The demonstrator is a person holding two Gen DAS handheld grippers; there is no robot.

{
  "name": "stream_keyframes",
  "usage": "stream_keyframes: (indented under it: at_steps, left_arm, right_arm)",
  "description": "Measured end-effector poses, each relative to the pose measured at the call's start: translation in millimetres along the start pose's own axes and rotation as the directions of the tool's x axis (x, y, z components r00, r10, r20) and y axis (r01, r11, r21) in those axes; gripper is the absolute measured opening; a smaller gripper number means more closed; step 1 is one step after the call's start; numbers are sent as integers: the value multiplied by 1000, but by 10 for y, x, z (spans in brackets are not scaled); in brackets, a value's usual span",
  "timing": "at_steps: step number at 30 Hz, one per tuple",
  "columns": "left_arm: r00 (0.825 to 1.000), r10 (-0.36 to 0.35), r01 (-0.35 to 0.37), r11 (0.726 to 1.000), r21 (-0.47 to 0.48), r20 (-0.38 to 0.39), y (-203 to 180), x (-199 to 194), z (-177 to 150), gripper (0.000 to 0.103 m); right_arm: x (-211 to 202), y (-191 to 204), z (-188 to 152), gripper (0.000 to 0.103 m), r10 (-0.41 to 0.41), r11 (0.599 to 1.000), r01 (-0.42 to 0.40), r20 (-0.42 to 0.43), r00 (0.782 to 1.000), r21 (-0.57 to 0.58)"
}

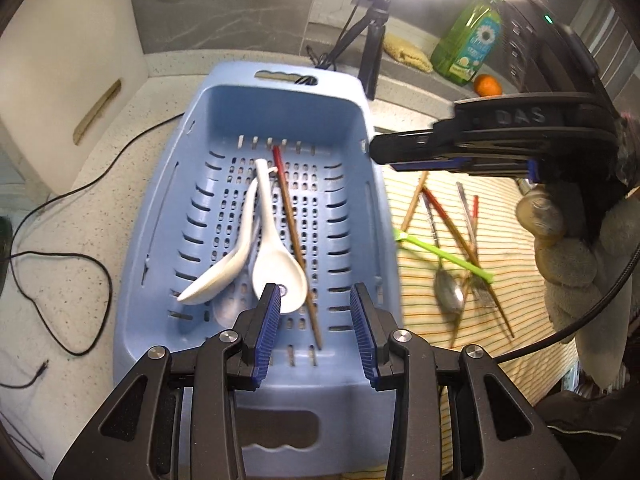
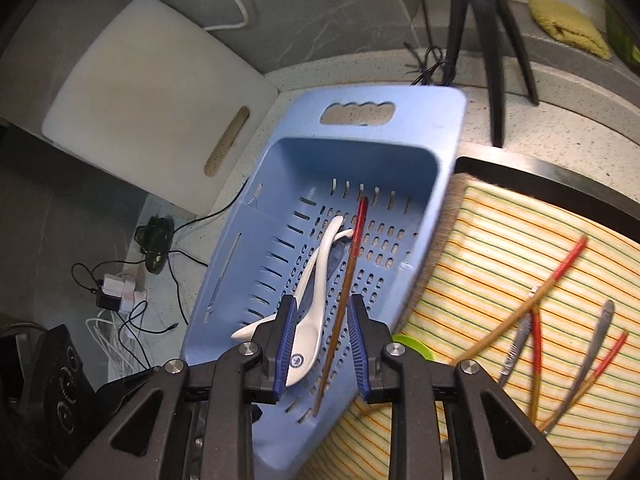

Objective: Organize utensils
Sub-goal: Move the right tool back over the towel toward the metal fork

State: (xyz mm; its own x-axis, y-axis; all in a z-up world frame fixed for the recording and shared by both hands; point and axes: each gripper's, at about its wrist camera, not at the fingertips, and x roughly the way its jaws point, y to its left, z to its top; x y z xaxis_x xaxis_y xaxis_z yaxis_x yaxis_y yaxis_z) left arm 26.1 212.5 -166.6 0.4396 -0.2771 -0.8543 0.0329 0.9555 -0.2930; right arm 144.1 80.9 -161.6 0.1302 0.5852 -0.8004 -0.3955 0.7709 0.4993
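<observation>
A blue slotted basket (image 1: 360, 216) (image 2: 240, 264) holds two white ceramic spoons (image 1: 276, 256) (image 2: 316, 300) and one red-tipped wooden chopstick (image 1: 294, 240) (image 2: 344, 292). My left gripper (image 1: 316, 320) hangs open and empty above the basket's near end. My right gripper (image 2: 322, 344) is open and empty over the basket; it also shows in the left wrist view (image 1: 420, 152) at the basket's right rim. On the striped cloth (image 1: 520, 312) (image 2: 500, 240) lie more chopsticks (image 2: 560, 268), metal spoons (image 1: 450, 288) and a green utensil (image 1: 444, 254).
A white cutting board (image 1: 68, 80) (image 2: 148, 96) leans at the back left. A black tripod (image 1: 372, 40) (image 2: 492, 40), a yellow sponge (image 2: 568, 26), a green soap bottle (image 1: 468, 44) and an orange (image 1: 488, 85) stand behind. Cables (image 1: 60, 280) and chargers (image 2: 120, 292) lie left of the basket.
</observation>
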Motion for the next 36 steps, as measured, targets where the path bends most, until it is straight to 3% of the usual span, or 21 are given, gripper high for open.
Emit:
stream_keyframes:
  at_steps: [9, 13, 17, 27, 36]
  left_arm:
    - [999, -16, 14, 999, 37, 36, -410, -132, -46, 34]
    - [999, -36, 34, 998, 57, 34, -648, -106, -77, 35]
    - [998, -54, 52, 996, 66, 20, -854, 4, -124, 35]
    - [997, -71, 73, 995, 72, -29, -1170, 231, -276, 35]
    - [996, -75, 79, 993, 84, -57, -1251, 320, -320, 35]
  right_arm:
    - [-784, -571, -257, 29, -56, 998, 56, 138, 989, 8]
    - [-1071, -842, -386, 43, -96, 995, 94, 203, 974, 21]
    - [-1243, -1065, -516, 45, -136, 990, 137, 235, 962, 12]
    - [-1221, -1543, -823, 46, -174, 984, 168, 116, 978, 64]
    - [-928, -1677, -810, 46, -133, 983, 130, 10, 991, 132]
